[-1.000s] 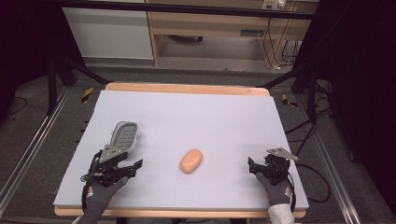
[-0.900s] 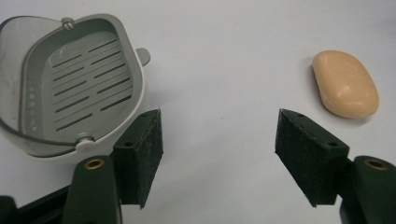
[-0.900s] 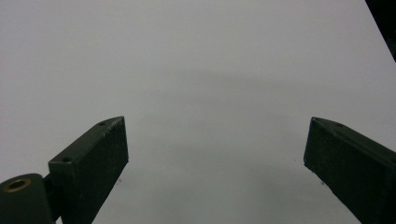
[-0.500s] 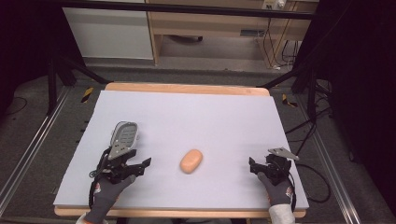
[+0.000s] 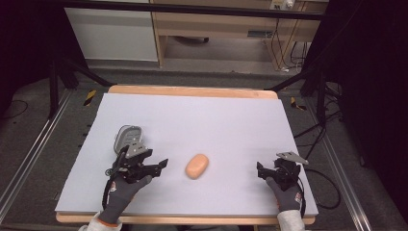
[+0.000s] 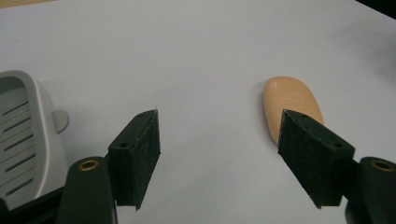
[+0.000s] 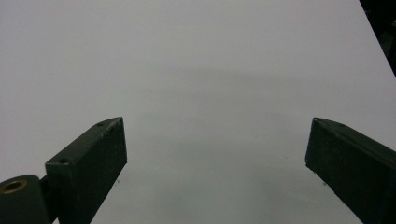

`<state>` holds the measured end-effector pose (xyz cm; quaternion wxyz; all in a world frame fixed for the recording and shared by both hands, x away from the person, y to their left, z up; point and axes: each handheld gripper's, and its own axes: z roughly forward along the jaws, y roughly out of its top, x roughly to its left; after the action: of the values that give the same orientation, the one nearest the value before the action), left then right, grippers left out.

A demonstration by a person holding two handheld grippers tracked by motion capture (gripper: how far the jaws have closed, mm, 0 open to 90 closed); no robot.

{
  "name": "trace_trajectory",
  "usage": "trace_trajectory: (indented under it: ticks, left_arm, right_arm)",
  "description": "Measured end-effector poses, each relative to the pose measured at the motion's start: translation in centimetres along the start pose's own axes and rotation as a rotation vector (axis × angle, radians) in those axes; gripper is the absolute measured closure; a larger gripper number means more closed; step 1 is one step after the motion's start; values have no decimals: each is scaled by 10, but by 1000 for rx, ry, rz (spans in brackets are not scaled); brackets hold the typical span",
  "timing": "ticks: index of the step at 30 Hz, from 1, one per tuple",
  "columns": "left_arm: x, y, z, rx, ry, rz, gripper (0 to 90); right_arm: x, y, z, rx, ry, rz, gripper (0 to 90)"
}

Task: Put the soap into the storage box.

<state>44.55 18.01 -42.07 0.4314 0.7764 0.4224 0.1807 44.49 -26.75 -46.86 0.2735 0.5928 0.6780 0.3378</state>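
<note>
Left gripper first: its fingers are spread wide with nothing between them, just bare white bench in the gap. Off the tip of the right-hand finger in the left gripper view lies the bar of soap, peach-coloured, flat on the surface, its near end hidden behind that finger. In the high view the bar of soap sits near the middle of the bench, toward the near edge, just to the right of the left gripper and apart from it. On the other side, at the left edge of the left gripper view, there's a grey soap dish with slots in its floor and a small tab on its side; from above the soap dish lies just beyond the left gripper, partly covered by it.

Over to the right gripper: fingers wide apart too, holding nothing, plain white bench ahead of them. It sits near the right end of the near edge, well apart from the soap, with open surface between the two.

Gloved hands come in from the near side, the left hand and the right hand, each gripping its tool. Beyond the bench stand a wooden cabinet and dark frame legs on the floor.
</note>
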Motion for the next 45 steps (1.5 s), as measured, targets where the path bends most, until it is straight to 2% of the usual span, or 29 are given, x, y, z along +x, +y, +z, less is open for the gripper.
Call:
trace_trajectory:
  ticks: [24, 45]
  left_arm:
    - [-39, 22, 37, 41, -52, 70, 263]
    - [-64, 27, 71, 117, -69, 126, 219]
  right_arm:
    - [2, 0, 1, 9, -2, -3, 57]
    - [2, -1, 2, 14, 1, 0, 56]
